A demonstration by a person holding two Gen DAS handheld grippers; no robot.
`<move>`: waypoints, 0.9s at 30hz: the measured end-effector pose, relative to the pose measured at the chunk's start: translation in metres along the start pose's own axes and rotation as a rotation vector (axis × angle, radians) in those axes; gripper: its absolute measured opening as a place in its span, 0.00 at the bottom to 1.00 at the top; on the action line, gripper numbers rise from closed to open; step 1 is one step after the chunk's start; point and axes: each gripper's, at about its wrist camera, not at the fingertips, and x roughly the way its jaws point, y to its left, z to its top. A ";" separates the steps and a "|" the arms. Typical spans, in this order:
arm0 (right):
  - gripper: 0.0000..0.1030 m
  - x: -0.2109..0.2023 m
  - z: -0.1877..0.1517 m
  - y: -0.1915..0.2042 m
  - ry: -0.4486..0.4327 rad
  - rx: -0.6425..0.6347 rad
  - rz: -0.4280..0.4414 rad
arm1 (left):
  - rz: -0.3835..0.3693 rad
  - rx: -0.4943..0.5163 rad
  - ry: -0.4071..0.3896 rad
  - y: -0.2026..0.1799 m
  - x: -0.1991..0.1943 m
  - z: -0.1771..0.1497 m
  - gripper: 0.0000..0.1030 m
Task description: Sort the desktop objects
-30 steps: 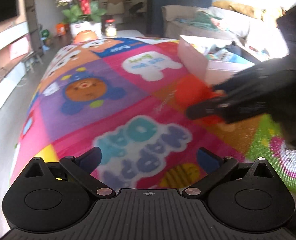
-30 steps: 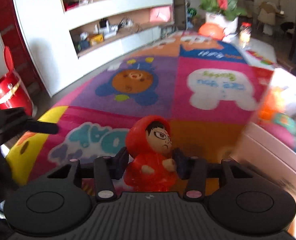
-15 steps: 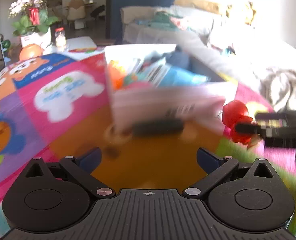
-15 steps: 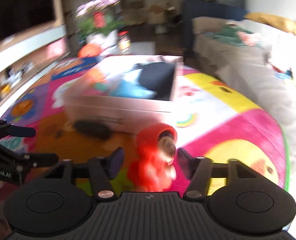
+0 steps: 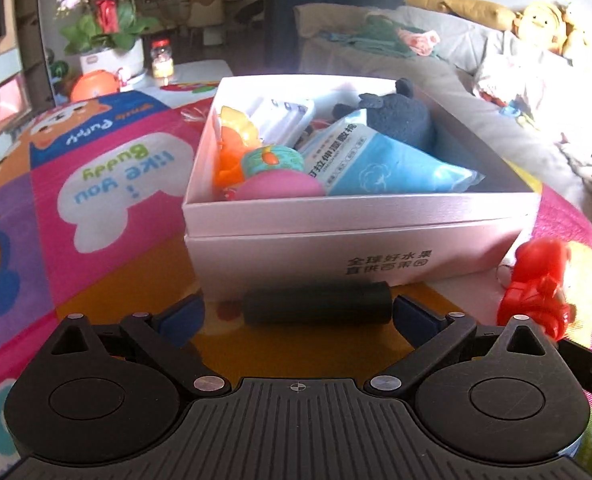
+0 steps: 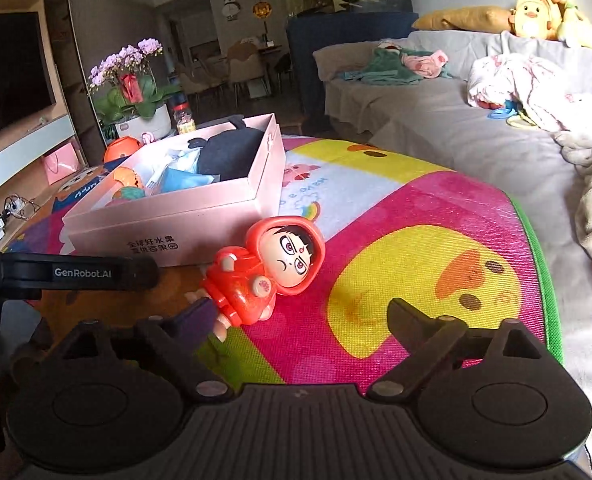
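Living room, sofa behind, colourful cartoon mat (image 6: pixel 416 248) covering the bench. We had the red hooded figurine (image 6: pixel 263 276) lying tipped on its side on the mat, just ahead of our right hand-held gripper (image 6: pixel 300 316) and toward its left finger; the finger looked to touch the feet, we could not tell for sure. That gripper was spread wide, gripping nothing.

Our left hand-held gripper (image 5: pixel 298 314) was also wide apart and empty, with a dark cylinder (image 5: pixel 316 308) lying crosswise between its fingertips, right against the front wall of the pink box (image 5: pixel 336 248).

The box sat ahead and left of the right gripper, already crowded with toys and a blue packet (image 5: pixel 392 168).

We judged the figurine light, rigid, glossy plastic, so likely slippery. The big round head would roll out of a pinch. We would have closed across the narrower torso.
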 end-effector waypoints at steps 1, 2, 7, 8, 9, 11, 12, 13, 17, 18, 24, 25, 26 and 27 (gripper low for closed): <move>0.93 -0.001 0.000 0.000 0.001 -0.002 0.001 | 0.004 0.011 -0.002 -0.001 0.000 -0.001 0.95; 0.94 -0.001 -0.001 0.000 0.001 -0.003 0.001 | 0.012 0.026 -0.009 -0.002 -0.002 -0.002 0.91; 0.95 -0.001 -0.001 0.000 0.006 -0.001 -0.005 | -0.006 0.061 -0.018 0.007 -0.015 -0.010 0.77; 0.95 -0.001 -0.002 0.001 0.004 -0.004 -0.007 | -0.010 0.061 -0.016 0.011 -0.019 -0.014 0.77; 0.95 -0.002 -0.002 0.001 0.001 -0.008 -0.008 | -0.011 0.061 -0.014 0.015 -0.024 -0.019 0.77; 0.95 -0.004 -0.001 0.002 -0.004 -0.015 -0.004 | -0.012 0.070 -0.010 0.023 -0.037 -0.029 0.77; 0.96 -0.005 0.000 0.003 -0.006 -0.016 0.002 | -0.015 0.075 -0.006 0.027 -0.044 -0.035 0.77; 0.96 -0.007 0.002 0.004 -0.007 -0.012 0.016 | -0.019 0.080 0.000 0.031 -0.050 -0.040 0.77; 1.00 -0.007 0.019 0.011 -0.009 0.015 0.077 | -0.028 0.125 0.010 0.039 -0.070 -0.058 0.88; 1.00 -0.003 0.024 0.013 -0.005 0.026 0.076 | -0.028 0.133 0.010 0.040 -0.073 -0.061 0.92; 0.96 0.034 0.040 0.019 0.091 0.120 0.001 | -0.035 0.119 0.021 0.039 -0.075 -0.065 0.92; 0.92 0.039 0.039 0.020 0.114 0.123 -0.019 | -0.041 0.117 0.024 0.039 -0.075 -0.065 0.92; 0.84 0.045 0.038 0.021 0.144 0.125 -0.026 | -0.046 0.120 0.024 0.037 -0.075 -0.066 0.92; 0.74 0.047 0.036 0.023 0.155 0.113 -0.029 | -0.044 0.129 0.021 0.036 -0.076 -0.068 0.92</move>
